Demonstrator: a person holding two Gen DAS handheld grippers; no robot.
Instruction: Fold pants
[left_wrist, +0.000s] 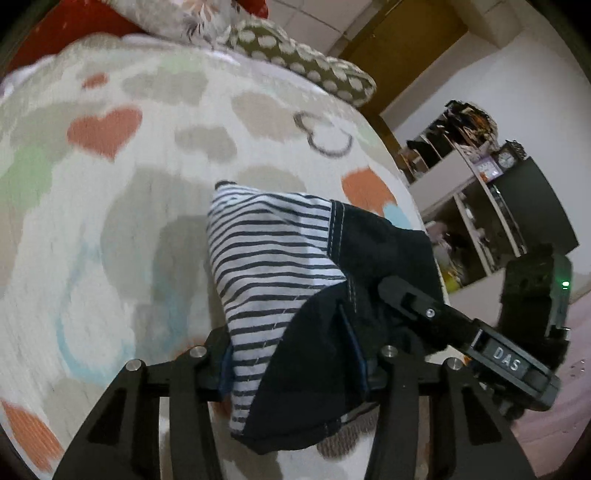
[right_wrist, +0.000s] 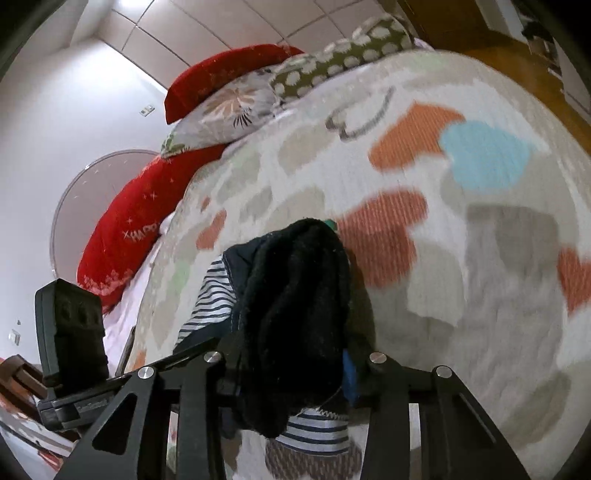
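Note:
The pants (left_wrist: 295, 295) are dark navy with a white, dark-striped lining. They hang bunched above a bed with a heart-print cover (left_wrist: 110, 206). My left gripper (left_wrist: 295, 373) is shut on a bunch of the cloth; striped lining and dark fabric spill over its fingers. The right gripper reaches in from the right of the left wrist view (left_wrist: 399, 291), clamped on the same dark fabric. In the right wrist view my right gripper (right_wrist: 291, 373) is shut on the pants (right_wrist: 295, 306), which drape over it. The left gripper's body (right_wrist: 70, 332) shows at the left.
Pillows lie at the head of the bed: a red one (right_wrist: 129, 236), a floral grey one (right_wrist: 225, 110) and an olive dotted one (left_wrist: 295, 55). A cluttered shelf unit (left_wrist: 480, 192) stands beyond the bed's right edge by a wooden door (left_wrist: 399, 40).

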